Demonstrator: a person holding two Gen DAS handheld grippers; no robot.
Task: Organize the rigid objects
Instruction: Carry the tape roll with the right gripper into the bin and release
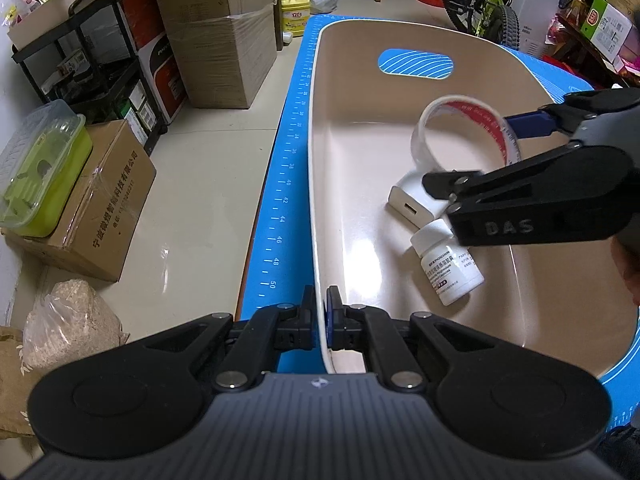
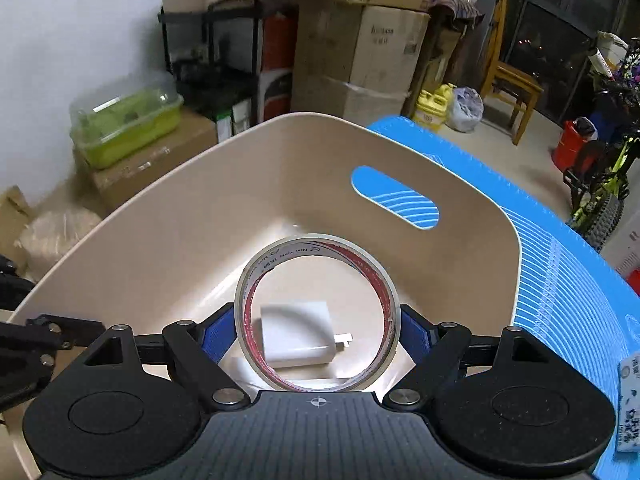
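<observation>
Cluttered storeroom, beige bin on a blue mat
Left gripper is pinched tight on the bin's near rim; farther right, inside the bin, lie a white charger and a pill bottle, and the right gripper clamps a tape roll above them
</observation>
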